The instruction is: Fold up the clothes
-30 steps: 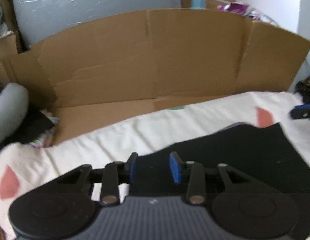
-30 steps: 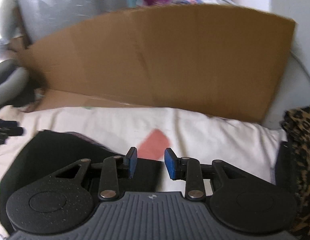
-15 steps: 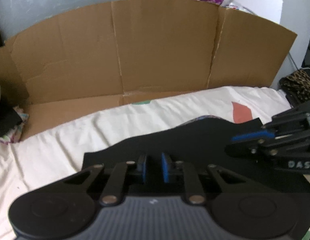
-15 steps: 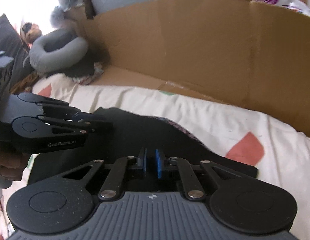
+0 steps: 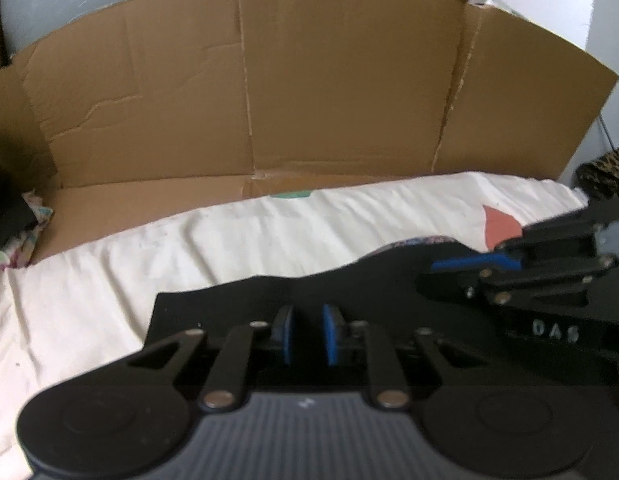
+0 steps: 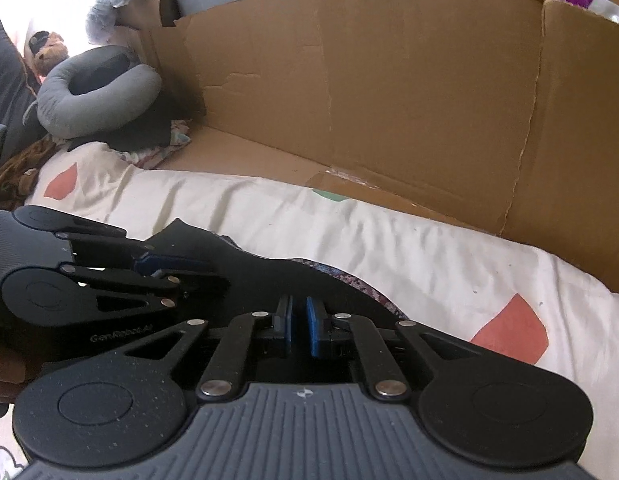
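The left gripper [image 5: 307,334] stands with its blue pads [image 5: 329,334] drawn near each other, a narrow gap showing between them; it sits over the near edge of the black garment [image 5: 349,292], but whether cloth lies in that gap cannot be told, dark against dark. The right gripper [image 6: 297,330] is narrowed further, its pads almost meeting, likewise low over the garment's near edge, and again the pinch itself is hidden. The two grippers work close together: each shows in the other's view, angled in from the side. Judged from this, the step in hand is taking hold of the near hem with both tools, preparatory to carrying that edge over toward the far edge; whether this is an opening fold or a later one the scene does not settle. If a fold follows, both pinches should hold the same layer, and the lift should be level so the thin cloth does not sag between them. The garment is matte, limp and flat, with a wavy far outline and a speckled purple lining [image 6: 349,278] peeping out at its far right corner. It lies on a creased cream bedsheet [image 5: 149,264] printed with coral patches [image 6: 513,332]. Behind stands a creased corrugated cardboard sheet [image 5: 309,100]; at the sheet's far left corner rests a soft grey neck pillow [image 6: 97,96].
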`<move>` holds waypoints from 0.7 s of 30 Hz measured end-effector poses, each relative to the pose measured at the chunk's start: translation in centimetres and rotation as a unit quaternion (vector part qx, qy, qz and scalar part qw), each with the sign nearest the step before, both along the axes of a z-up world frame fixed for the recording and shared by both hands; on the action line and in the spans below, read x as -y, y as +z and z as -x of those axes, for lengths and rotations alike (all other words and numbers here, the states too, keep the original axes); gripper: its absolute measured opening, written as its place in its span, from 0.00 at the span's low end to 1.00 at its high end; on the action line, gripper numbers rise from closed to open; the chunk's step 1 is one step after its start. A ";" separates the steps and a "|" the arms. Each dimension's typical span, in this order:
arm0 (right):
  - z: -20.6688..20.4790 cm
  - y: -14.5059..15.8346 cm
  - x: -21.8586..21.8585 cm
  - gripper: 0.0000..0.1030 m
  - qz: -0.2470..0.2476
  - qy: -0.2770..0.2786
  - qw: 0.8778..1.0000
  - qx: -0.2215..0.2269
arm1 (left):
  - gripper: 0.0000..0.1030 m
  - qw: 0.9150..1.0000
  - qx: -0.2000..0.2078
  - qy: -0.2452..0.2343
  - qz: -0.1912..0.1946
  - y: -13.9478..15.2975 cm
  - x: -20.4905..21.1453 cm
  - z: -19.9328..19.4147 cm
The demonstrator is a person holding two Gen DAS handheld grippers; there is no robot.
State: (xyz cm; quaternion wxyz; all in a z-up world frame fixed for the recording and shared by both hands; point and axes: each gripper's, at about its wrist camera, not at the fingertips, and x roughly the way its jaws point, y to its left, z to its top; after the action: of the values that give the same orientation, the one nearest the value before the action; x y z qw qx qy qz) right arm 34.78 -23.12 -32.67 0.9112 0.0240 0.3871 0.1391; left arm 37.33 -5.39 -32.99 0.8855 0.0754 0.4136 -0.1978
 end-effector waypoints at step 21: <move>-0.4 -1.4 -0.6 0.12 0.016 0.003 1.000 -0.011 | 0.18 0.999 -0.012 0.031 0.009 -0.8 0.2 -0.1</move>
State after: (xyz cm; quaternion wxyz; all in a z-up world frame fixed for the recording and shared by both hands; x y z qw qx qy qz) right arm 35.21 -22.53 -34.08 0.9069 0.0100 0.3991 0.1349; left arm 37.40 -5.55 -33.77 0.8869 0.0520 0.4244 -0.1749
